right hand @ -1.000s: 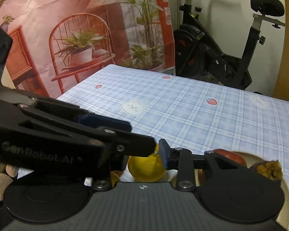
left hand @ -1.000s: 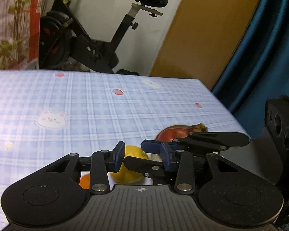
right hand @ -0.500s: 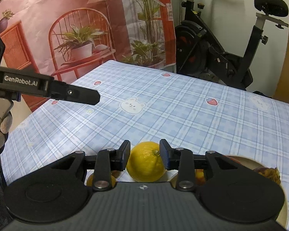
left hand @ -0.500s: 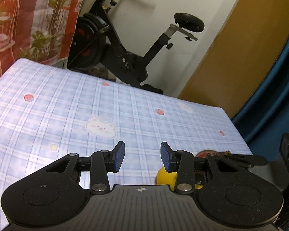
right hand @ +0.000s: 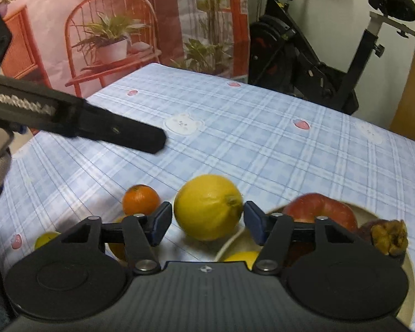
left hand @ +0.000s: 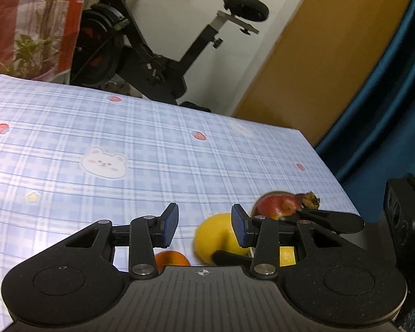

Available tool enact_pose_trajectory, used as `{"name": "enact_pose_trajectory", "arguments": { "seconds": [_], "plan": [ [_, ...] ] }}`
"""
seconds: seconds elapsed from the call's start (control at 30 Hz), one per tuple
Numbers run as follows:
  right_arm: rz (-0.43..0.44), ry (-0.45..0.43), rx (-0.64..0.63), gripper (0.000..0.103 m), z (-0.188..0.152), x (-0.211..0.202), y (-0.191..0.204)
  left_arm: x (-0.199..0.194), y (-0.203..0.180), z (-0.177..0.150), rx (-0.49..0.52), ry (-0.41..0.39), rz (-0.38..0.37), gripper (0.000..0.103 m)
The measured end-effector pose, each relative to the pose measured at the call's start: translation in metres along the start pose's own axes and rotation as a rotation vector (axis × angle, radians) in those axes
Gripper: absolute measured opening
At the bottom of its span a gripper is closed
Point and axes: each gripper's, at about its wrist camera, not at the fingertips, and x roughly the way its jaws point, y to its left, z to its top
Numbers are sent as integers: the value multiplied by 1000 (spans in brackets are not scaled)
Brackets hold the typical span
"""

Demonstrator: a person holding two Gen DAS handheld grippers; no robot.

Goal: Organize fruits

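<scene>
A black exercise bike [left hand: 141, 52] is sitting behind the tabletop [left hand: 152, 149] against a white wall [left hand: 185, 13]. A printed backdrop [right hand: 102, 27] with plants is hanging left, and a blue curtain [left hand: 395, 88] is draping beside a brown door [left hand: 323, 47].

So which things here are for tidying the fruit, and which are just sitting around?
For the job:
lemon
small orange
red apple
bowl
right claw, open around the lemon
left claw, open

Just sitting around:
exercise bike
plant backdrop
blue curtain
</scene>
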Motion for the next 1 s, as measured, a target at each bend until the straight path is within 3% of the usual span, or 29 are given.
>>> {"name": "enact_pose_trajectory", "arguments": {
  "seconds": [0.17, 0.43, 0.83, 1.0],
  "plan": [
    [29, -15, -41, 55, 2, 4, 11, 9, -6, -5, 26, 38, 2, 56],
    [43, -36, -12, 55, 2, 8, 7, 22, -12, -11, 95, 90, 42, 57],
    [59, -18, 48, 57, 1, 20, -1, 29, 2, -7, 20, 78, 15, 57],
    [48, -30, 52, 57, -1, 17, 1, 37, -10, -12, 69, 87, 26, 55]
  ]
}}
